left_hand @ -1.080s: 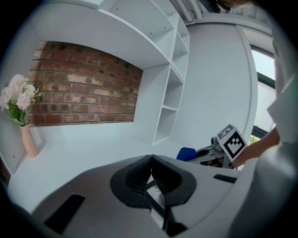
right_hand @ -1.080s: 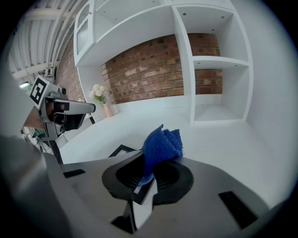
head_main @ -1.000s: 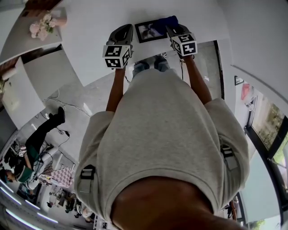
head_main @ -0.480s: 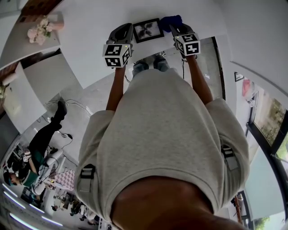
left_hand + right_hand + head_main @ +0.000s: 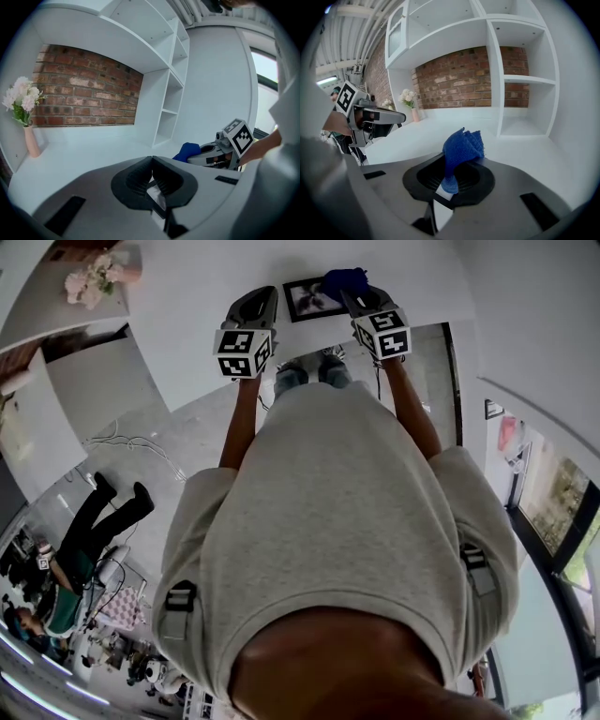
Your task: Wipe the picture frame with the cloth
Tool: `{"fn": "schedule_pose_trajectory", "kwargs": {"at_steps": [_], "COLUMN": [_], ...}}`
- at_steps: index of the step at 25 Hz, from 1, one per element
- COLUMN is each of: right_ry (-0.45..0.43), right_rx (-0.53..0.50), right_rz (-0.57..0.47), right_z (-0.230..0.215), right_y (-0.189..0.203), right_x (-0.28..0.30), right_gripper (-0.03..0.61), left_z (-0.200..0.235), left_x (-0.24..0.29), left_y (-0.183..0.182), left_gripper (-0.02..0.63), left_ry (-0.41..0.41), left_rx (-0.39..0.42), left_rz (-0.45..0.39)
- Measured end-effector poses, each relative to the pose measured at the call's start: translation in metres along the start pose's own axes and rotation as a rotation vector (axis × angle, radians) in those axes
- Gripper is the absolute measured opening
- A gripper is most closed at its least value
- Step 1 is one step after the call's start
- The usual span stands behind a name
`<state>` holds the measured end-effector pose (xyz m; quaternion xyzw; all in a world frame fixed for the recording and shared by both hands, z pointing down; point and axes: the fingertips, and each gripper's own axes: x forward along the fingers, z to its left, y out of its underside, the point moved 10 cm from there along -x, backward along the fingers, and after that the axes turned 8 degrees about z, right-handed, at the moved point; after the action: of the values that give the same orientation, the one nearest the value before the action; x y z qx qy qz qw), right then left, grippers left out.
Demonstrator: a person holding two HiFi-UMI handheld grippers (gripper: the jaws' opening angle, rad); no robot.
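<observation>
The black picture frame (image 5: 312, 298) lies flat over the white table (image 5: 187, 315), straight ahead of me. My left gripper (image 5: 270, 300) is shut on its left edge. In the left gripper view the frame (image 5: 157, 200) shows edge-on between the closed jaws of the left gripper (image 5: 152, 169). My right gripper (image 5: 352, 294) is shut on the blue cloth (image 5: 342, 279), which sits at the frame's top right corner. In the right gripper view the cloth (image 5: 461, 152) sticks up bunched out of the right gripper (image 5: 452, 177). I cannot tell whether the cloth touches the frame.
A pink vase of pale flowers (image 5: 94, 279) stands far left on the table, well away from the grippers. White shelf units (image 5: 520, 79) and a brick wall (image 5: 84, 93) back the table. A person (image 5: 84, 540) stands on the floor behind me.
The cloth in my right gripper swung right, then back left onto the frame's top right corner. The frame shifted slightly in the left gripper. The person behind me has moved.
</observation>
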<state>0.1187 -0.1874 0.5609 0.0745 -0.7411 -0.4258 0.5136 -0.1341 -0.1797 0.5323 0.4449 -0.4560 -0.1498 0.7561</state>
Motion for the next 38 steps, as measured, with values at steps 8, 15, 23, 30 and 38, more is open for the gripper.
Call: {"fn": "schedule_pose_trajectory", "kwargs": {"at_steps": [8, 15, 23, 30, 38], "right_ry": [-0.144, -0.211, -0.191, -0.138, -0.05], "right_rx": [-0.101, -0.153, -0.159, -0.096, -0.012], "right_rz": [0.017, 0.053, 0.106, 0.106, 0.104], "right_z": [0.057, 0.084, 0.077, 0.054, 0.019], "right_y": [-0.015, -0.012, 0.009, 0.023, 0.039], "right_x": [0.025, 0.043, 0.043, 0.033, 0.012], "right_gripper": [0.057, 0.057, 0.057, 0.057, 0.057], "left_z": [0.016, 0.031, 0.025, 0.013, -0.003], "left_x": [-0.035, -0.056, -0.044, -0.019, 0.008], "left_y": [0.014, 0.031, 0.027, 0.014, 0.0], "left_gripper": [0.015, 0.017, 0.017, 0.017, 0.017], "left_ry": [-0.081, -0.135, -0.096, -0.037, 0.033], "left_rx": [-0.045, -0.092, -0.073, -0.029, 0.016], "left_rz": [-0.014, -0.016, -0.009, 0.008, 0.022]}}
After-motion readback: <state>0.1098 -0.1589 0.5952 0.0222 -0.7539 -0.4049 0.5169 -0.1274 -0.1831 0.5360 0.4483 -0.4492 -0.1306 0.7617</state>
